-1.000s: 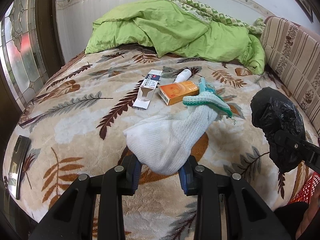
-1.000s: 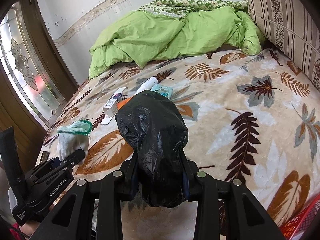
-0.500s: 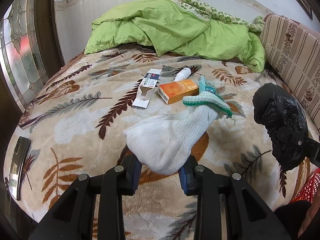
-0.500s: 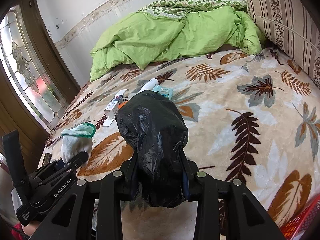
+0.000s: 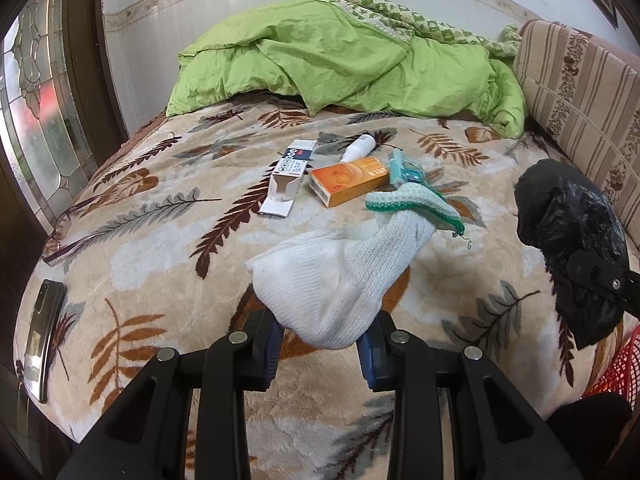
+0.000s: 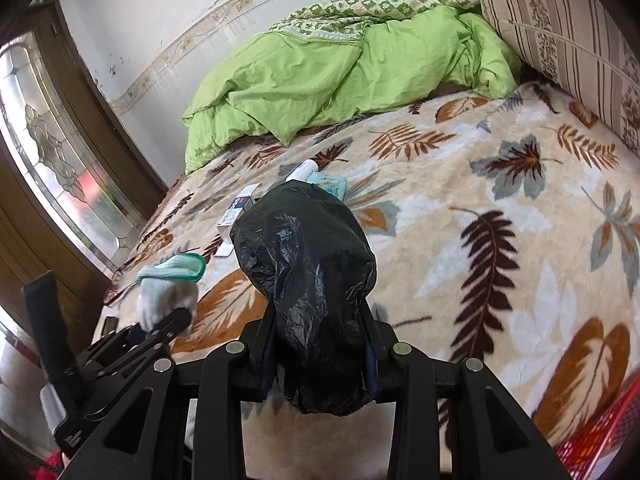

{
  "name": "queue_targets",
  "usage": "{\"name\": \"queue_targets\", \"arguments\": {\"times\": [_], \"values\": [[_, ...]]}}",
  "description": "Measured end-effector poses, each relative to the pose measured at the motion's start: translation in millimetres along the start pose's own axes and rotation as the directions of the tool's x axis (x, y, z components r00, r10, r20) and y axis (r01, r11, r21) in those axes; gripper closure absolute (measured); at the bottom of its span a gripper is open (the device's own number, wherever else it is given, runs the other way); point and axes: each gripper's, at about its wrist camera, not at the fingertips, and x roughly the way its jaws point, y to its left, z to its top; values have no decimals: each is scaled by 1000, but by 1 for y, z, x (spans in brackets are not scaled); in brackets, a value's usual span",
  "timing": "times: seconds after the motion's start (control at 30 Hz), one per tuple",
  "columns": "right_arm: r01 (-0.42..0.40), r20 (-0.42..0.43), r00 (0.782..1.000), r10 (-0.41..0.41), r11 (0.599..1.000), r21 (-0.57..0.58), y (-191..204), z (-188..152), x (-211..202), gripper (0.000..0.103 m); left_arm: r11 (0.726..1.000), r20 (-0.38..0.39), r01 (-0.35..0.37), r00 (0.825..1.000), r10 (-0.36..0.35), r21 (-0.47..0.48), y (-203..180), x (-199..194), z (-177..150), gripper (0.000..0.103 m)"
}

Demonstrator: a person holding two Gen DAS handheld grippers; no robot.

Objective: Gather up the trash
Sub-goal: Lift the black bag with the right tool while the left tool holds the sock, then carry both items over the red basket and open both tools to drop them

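Note:
My left gripper (image 5: 322,338) is shut on a white knit glove with a green cuff (image 5: 344,264), held above the bed; it also shows in the right wrist view (image 6: 170,292). My right gripper (image 6: 320,364) is shut on a crumpled black plastic bag (image 6: 308,276), seen at the right in the left wrist view (image 5: 568,232). On the blanket lie an orange box (image 5: 350,182), an open white carton (image 5: 288,178), a white tube (image 5: 358,148) and a teal packet (image 5: 406,168).
A leaf-patterned blanket (image 5: 160,240) covers the bed. A green duvet (image 5: 344,56) is heaped at the far end. A striped cushion (image 5: 580,92) lines the right. A dark phone (image 5: 44,332) lies at the left edge. A red basket (image 6: 596,436) sits lower right.
Both grippers have kept their hold. The right gripper has tilted and shifted slightly, so the bed looks rotated; the left view is almost unchanged.

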Motion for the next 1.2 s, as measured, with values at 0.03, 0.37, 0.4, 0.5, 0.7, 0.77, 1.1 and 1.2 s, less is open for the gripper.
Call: {"name": "queue_targets", "arguments": {"times": [0.03,0.37,0.4,0.5,0.7,0.77,1.1,1.2], "values": [[-4,4,1000,4,1000,3,0,-2,-4,67,1000,3,-2,1000,2,8,-2,-3,-1,72],[-26,36,999,23,998,61,-19,-22,-64,67,997,29,50,998,-52,66,-30,-38,-4,72],[-24,47,999,20,997,72,-23,-24,-73,67,995,33,58,998,-61,78,-35,-42,-4,72],[-13,65,998,8,996,91,-34,-28,-93,67,991,41,77,996,-82,109,-48,-51,-4,72],[43,99,993,-58,988,151,-63,-37,-132,67,975,45,143,987,-153,172,-84,-69,0,72],[62,108,991,-81,983,170,-73,-39,-144,67,964,41,181,981,-192,194,-98,-75,2,72],[231,129,949,-287,915,331,-142,-69,-220,67,818,-135,483,875,-465,312,-199,-101,-2,72],[275,109,935,-337,884,378,-161,-85,-237,67,756,-231,573,820,-525,317,-234,-102,-12,72]]}}
